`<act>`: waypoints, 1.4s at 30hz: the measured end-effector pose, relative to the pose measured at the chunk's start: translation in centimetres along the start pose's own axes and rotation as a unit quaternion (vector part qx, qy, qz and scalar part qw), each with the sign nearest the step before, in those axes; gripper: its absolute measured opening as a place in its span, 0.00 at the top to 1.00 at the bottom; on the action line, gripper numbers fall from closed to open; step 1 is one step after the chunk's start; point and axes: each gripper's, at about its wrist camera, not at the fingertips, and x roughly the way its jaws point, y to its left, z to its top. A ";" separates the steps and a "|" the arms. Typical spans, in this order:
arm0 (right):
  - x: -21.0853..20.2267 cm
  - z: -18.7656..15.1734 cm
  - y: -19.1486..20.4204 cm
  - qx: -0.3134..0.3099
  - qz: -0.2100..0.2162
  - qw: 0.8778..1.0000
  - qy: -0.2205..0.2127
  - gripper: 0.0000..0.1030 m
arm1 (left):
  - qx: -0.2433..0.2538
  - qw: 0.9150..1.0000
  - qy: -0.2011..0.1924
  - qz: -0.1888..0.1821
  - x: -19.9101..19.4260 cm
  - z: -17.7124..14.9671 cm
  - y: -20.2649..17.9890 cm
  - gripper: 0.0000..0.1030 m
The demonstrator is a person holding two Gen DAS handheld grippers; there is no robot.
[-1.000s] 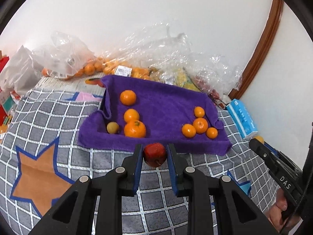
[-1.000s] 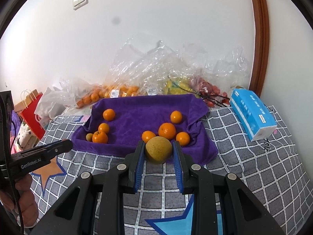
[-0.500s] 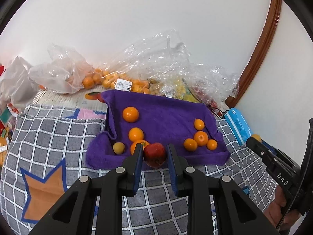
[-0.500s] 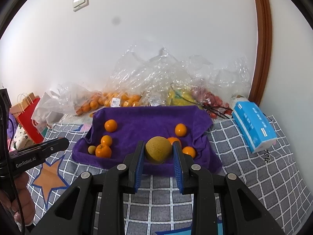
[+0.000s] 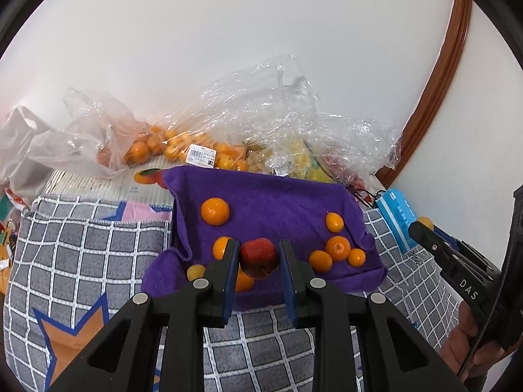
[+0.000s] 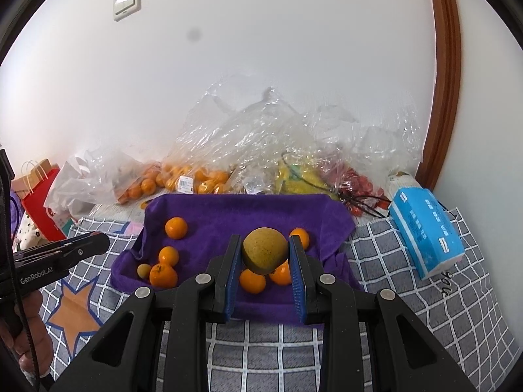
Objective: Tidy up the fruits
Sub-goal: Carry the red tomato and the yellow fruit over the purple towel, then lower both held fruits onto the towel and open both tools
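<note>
Both hand-held grippers have carried their fruit forward since a second ago, from short of the purple towel [image 5: 281,202] to over its near edge. At the left hand-held gripper [image 5: 259,258] the blue pads clench a red apple [image 5: 259,256], which now hangs above the towel's near left part, hiding most of one orange there. At the right hand-held gripper [image 6: 264,254] the pads grip a yellow-brown pear [image 6: 264,254] held above the towel's near right part, over two oranges [image 6: 252,281]. Left of the apple, a small yellow-green fruit [image 5: 195,271] lies on the towel, and a single orange [image 5: 214,211] sits farther back. Toward the towel's right end lies a cluster of four small oranges [image 5: 337,247]. Beyond the towel's far edge, clear plastic bags [image 5: 281,124] of fruit are piled against the wall. Right of the towel a blue tissue pack [image 6: 425,228] rests on the grey checked cloth [image 6: 408,294] that lies under the towel too.
</note>
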 end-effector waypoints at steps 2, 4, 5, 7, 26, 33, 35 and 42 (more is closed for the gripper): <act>0.5 0.3 -0.1 -0.002 -0.002 1.000 0.000 0.73 | 0.000 1.000 0.001 0.001 0.4 0.4 0.1 0.77; 1.1 0.6 -0.2 -0.006 -0.003 1.000 0.000 0.73 | -0.002 1.000 0.003 0.000 0.9 0.7 0.2 0.77; 1.4 0.7 -0.3 -0.007 -0.003 1.000 0.000 0.73 | -0.003 1.000 0.004 0.000 1.2 0.9 0.2 0.77; 2.1 1.0 -0.5 -0.008 -0.003 1.000 0.001 0.73 | -0.003 1.000 0.008 0.001 1.8 1.2 0.3 0.77; 8.7 1.4 -4.6 0.003 -0.012 1.000 0.025 0.73 | -0.033 0.998 0.044 0.012 7.1 2.5 2.7 0.77; 11.9 0.1 -5.8 0.011 -0.005 0.998 0.059 0.73 | -0.023 0.997 0.070 0.007 10.5 2.3 1.4 0.77; 12.6 -0.2 -6.0 0.012 -0.004 0.998 0.066 0.73 | -0.021 0.997 0.079 0.008 11.5 2.3 1.0 0.77; 14.9 -1.5 -6.3 0.003 0.000 0.995 0.096 0.73 | -0.013 0.995 0.099 0.018 14.3 2.3 0.5 0.77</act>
